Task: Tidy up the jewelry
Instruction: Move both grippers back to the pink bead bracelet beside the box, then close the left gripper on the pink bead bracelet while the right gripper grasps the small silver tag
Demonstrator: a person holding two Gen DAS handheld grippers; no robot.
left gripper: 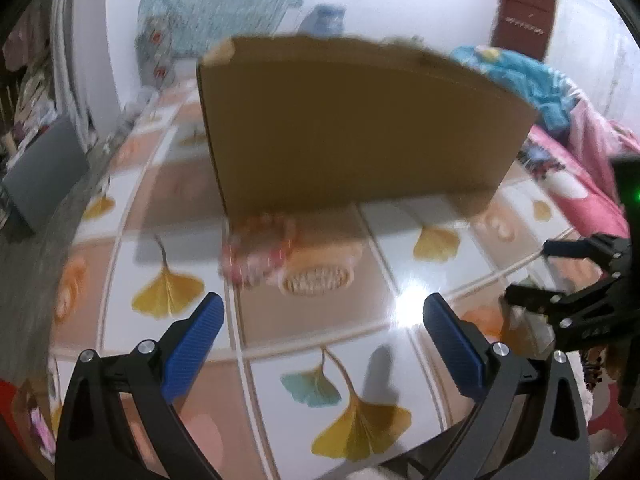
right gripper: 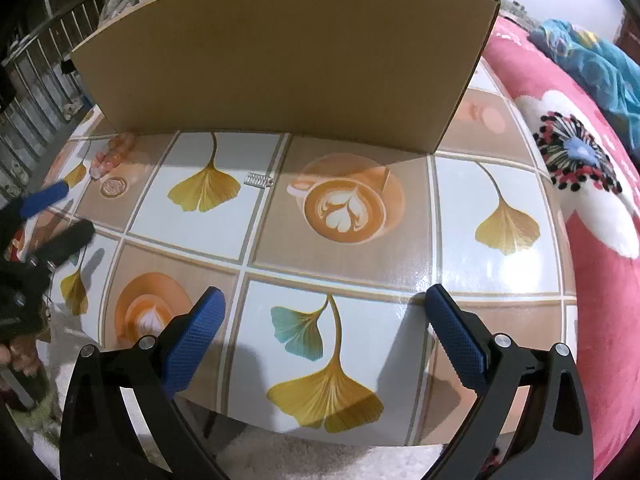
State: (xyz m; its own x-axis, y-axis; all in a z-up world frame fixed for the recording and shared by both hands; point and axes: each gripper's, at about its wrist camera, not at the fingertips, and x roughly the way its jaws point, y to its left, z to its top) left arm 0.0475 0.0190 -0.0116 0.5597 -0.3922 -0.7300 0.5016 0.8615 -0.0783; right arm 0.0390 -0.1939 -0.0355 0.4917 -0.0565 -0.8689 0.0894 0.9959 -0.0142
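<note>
A pink bead bracelet point(left gripper: 256, 252) lies on the leaf-patterned table point(left gripper: 400, 248), close to the front wall of a brown cardboard box point(left gripper: 360, 120); it is blurred in the left wrist view. My left gripper point(left gripper: 324, 304) is open just short of the bracelet, holding nothing. In the right wrist view the bracelet point(right gripper: 112, 156) sits at the box's point(right gripper: 280, 60) left corner, and a small silver coiled piece point(right gripper: 258, 180) lies further right on the table point(right gripper: 460, 200). My right gripper point(right gripper: 325, 294) is open and empty over the near edge. The left gripper point(right gripper: 66, 214) shows at far left.
A pink flowered blanket point(right gripper: 580, 200) with a blue cloth point(right gripper: 600, 64) on it runs along the table's right side. White fluffy rug point(right gripper: 320, 452) lies below the near edge. A dark grey panel point(left gripper: 44, 168) stands left. The right gripper point(left gripper: 528, 272) hangs at the table's right.
</note>
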